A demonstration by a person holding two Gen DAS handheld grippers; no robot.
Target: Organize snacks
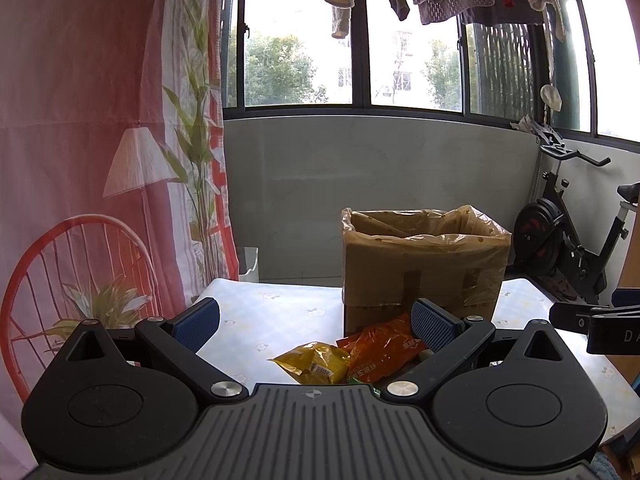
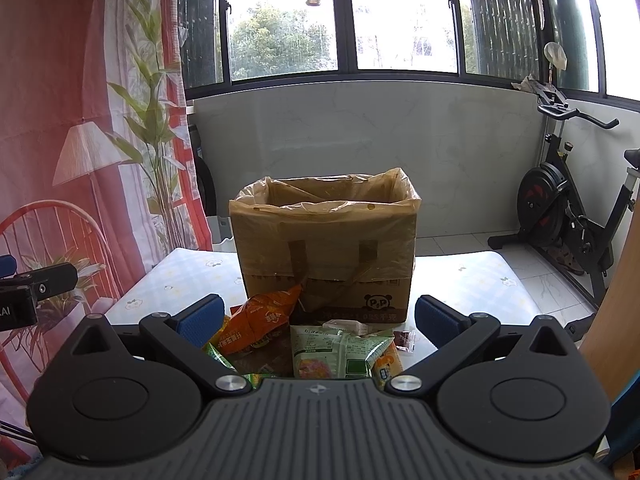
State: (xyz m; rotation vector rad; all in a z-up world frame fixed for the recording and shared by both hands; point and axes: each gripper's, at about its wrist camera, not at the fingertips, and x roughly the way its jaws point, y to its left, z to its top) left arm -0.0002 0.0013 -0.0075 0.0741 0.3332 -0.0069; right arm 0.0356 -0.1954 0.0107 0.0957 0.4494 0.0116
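Observation:
A cardboard box (image 2: 326, 248) lined with a clear plastic bag stands open on the table (image 2: 472, 280); it also shows in the left wrist view (image 1: 424, 264). Snack packets lie in front of it: an orange packet (image 2: 260, 322), a green packet (image 2: 332, 352), a small dark sweet (image 2: 403, 340). The left wrist view shows a yellow packet (image 1: 316, 364) and the orange packet (image 1: 380, 352). My left gripper (image 1: 316, 320) is open and empty above the packets. My right gripper (image 2: 320, 316) is open and empty above the pile.
The table (image 1: 272, 312) has a pale flowered cloth. A printed curtain (image 2: 80, 120) hangs at the left. An exercise bike (image 2: 568, 208) stands on the floor at the right. Windows and hanging laundry are behind. The other gripper shows at the right edge (image 1: 600, 320).

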